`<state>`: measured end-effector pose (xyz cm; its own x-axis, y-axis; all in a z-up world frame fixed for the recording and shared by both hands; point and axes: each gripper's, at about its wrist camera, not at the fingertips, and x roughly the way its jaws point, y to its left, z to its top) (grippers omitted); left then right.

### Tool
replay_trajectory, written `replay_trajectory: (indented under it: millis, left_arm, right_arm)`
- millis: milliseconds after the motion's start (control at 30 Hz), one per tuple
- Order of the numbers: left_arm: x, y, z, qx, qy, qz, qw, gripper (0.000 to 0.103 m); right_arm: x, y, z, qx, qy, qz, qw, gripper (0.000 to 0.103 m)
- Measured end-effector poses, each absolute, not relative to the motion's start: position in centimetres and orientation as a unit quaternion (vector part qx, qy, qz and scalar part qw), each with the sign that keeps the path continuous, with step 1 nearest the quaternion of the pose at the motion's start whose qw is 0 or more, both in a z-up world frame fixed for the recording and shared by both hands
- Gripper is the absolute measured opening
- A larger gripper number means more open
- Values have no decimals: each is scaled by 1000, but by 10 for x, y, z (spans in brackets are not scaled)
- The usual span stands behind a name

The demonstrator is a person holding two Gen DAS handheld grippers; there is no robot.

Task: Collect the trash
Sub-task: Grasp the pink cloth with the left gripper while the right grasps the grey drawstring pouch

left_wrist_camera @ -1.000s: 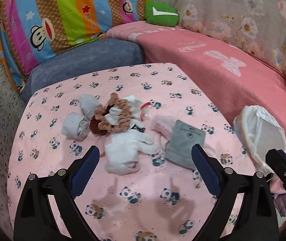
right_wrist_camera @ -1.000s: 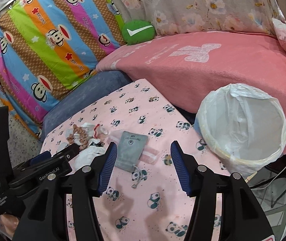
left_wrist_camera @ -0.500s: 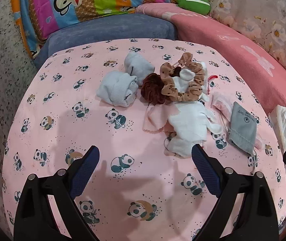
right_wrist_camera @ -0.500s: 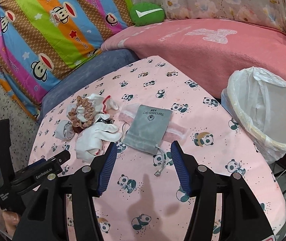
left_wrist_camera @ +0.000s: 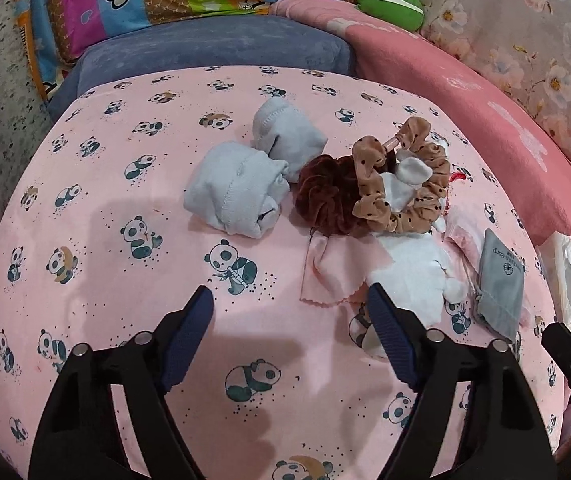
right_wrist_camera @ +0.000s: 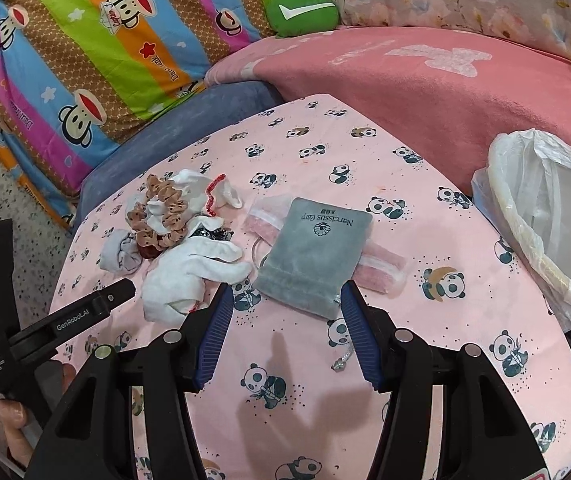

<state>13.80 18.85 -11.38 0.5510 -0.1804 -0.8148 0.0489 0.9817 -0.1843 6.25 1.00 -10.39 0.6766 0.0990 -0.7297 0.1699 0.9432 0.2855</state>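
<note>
Soft cloth on a printed cover; hard plastic only on the tools.

Tabletop under a matt pink panda-print cotton-like cloth (left_wrist_camera: 133, 280), smooth, lightly creased. Two rolled pale-blue knit socks (left_wrist_camera: 237, 196), ribbed and fuzzy. Dark brown velvet scrunchie (left_wrist_camera: 321, 200), plush sheen; tan dotted fabric scrunchie (left_wrist_camera: 405, 208), gathered, matt. White cloth gloves (right_wrist_camera: 193, 272), soft knit. Flat grey suede-like drawstring pouch (right_wrist_camera: 313, 256), napped, printed lettering. Thin white plastic liner bag (right_wrist_camera: 533, 184) in the bin, crinkled, translucent. Left tool (left_wrist_camera: 289, 336): black matt plastic arms, ribbed blue pads, shiny metal pins; right tool (right_wrist_camera: 285, 332) alike.
</note>
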Motion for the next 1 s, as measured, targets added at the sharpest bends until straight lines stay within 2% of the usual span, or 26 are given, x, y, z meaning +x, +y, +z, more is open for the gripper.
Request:
replay_trajectory:
  millis: [167,267,367,400,467,500,600,667,700,733,1000]
  left_arm:
    - [149,193,-126,-86,482,-81,868,64]
    - [150,192,-129,-82,478,-83,871,57]
    - [151,190,-127,-81,476,-92,871,38]
    - [151,191,-127,-84,478,-97,869,25]
    - [150,192,-128,-91,480,-102,867,17]
    - [151,192,-127,-92,480,-102,867,10]
    - [149,190,-125,-85,476,-100,869,6]
    - [146,189,-122,-83,472,-97,872,5]
    - [147,187,-120,-83,470,-98,873,5]
    - [146,185,-117,-82,467,-98,875,4]
    - [133,179,-88,-68,438,-99,891,3]
  right_arm:
    - [71,5,-113,176,408,-26,895,57]
    - [77,4,-121,177,416,-28,892,54]
    - [82,3,-129,180,423,-27,888,49]
    - [83,3,-130,182,425,-26,886,46]
    - [86,2,-137,188,432,-25,882,43]
    - [87,1,-139,190,434,-26,880,40]
    - [89,2,-143,184,435,-30,881,31]
    - [89,3,-144,180,438,-28,881,18]
    - [89,3,-146,182,441,-24,879,5]
    - [88,3,-146,183,440,-23,879,3]
    - [74,7,-121,175,406,-9,897,3]
